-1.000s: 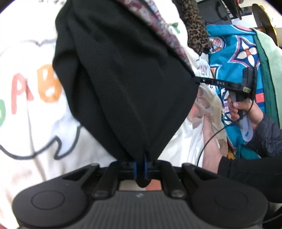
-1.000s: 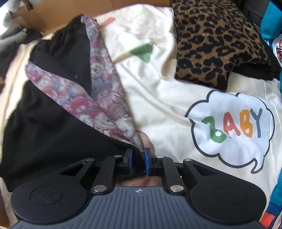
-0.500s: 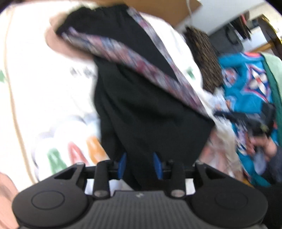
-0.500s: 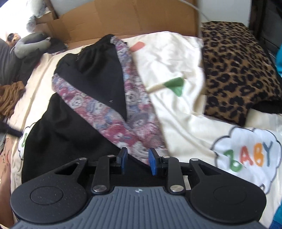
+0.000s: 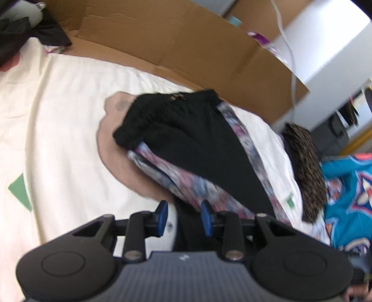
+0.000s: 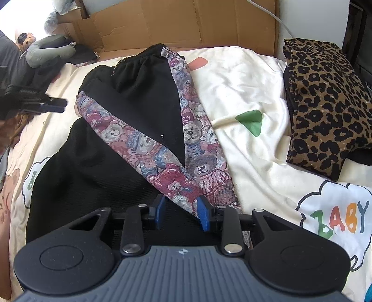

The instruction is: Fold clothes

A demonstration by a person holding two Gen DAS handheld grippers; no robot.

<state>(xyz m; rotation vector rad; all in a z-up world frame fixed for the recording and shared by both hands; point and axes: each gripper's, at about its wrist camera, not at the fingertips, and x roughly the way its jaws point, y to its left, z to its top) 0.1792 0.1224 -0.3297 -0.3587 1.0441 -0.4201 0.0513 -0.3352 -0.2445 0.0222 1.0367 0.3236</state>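
Note:
A pair of black trousers with teddy-bear patterned side stripes lies folded over itself on a cream bedsheet. My right gripper is open just above the near end of the stripes, holding nothing. In the left wrist view the same trousers show with the waistband at the far end, and my left gripper is open over their near edge. The left gripper also shows at the left edge of the right wrist view, off the cloth.
A leopard-print pillow lies at the right. Flattened cardboard stands behind the bed. A grey soft toy lies at the back left. A teal patterned cloth sits at the far right. The sheet carries a "BABY" cloud print.
Both grippers have let go of the trouser end and opened. The lifted end now lies folded flat over the rest. Both grippers have drawn back and up.

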